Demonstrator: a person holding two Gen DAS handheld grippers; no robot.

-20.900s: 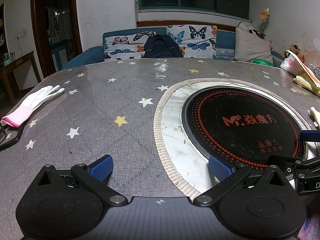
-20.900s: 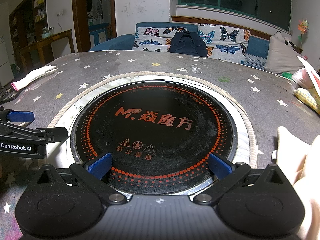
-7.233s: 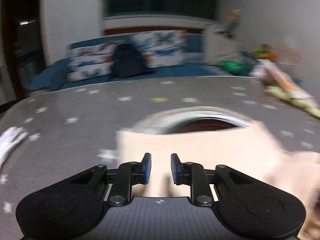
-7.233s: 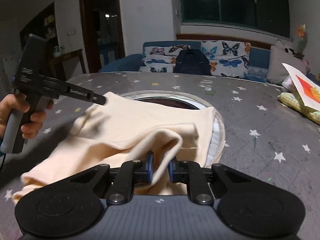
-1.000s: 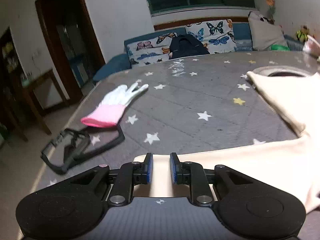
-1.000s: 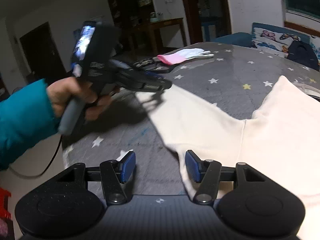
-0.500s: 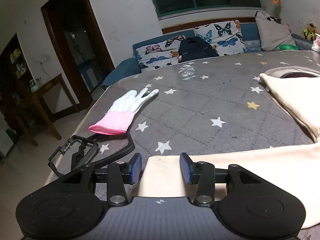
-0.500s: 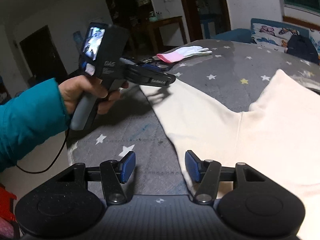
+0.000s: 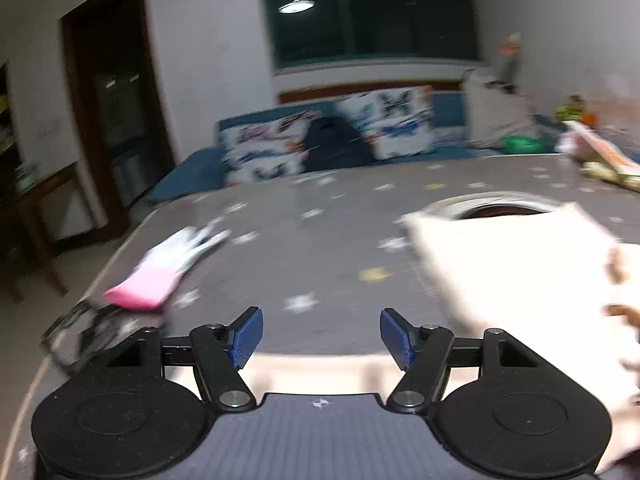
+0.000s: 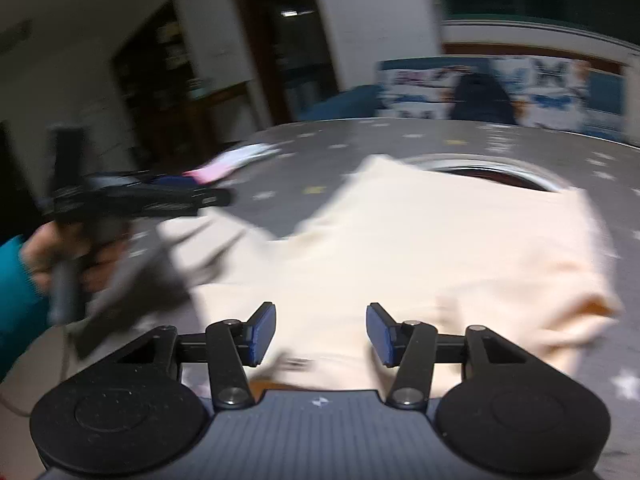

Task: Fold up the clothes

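Both tongs, left tongs and right tongs, gape wide and empty. That cream top on the desk looks soft and floppy, so I'd pinch a sleeve edge.

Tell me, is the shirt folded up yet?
Not yet. The cream shirt lies spread on the starry table, one sleeve stretched out sideways; both grippers are open, holding nothing.

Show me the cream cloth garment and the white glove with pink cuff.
cream cloth garment [image 10: 440, 248], right wrist view, middle of the body.
white glove with pink cuff [image 9: 140, 286], left wrist view, on the cuff.
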